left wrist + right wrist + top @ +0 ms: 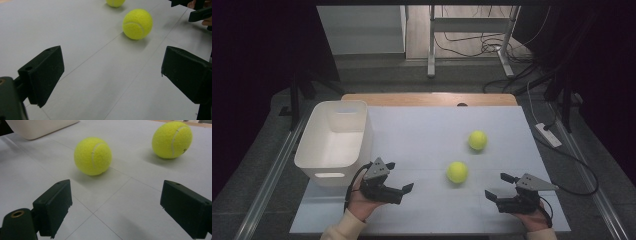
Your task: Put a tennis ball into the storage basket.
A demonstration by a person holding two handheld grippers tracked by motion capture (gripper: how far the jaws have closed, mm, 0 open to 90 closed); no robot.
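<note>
On the white table (422, 130), two balls (457, 172) lie unobstructed between wide-open hand-held grippers (399, 177), bin (334, 142) left.

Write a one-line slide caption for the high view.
Two open grippers flank the nearer tennis ball; white bin at left.

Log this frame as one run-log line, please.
left gripper: open, empty | right gripper: open, empty | near tennis ball: between grippers | far tennis ball: untouched | white bin: empty

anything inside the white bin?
The white bin looks empty in the high view: bare floor and inner walls visible. Its near wall hides the strip of floor right behind it. Both tennis balls sit outside it, on the table.
</note>
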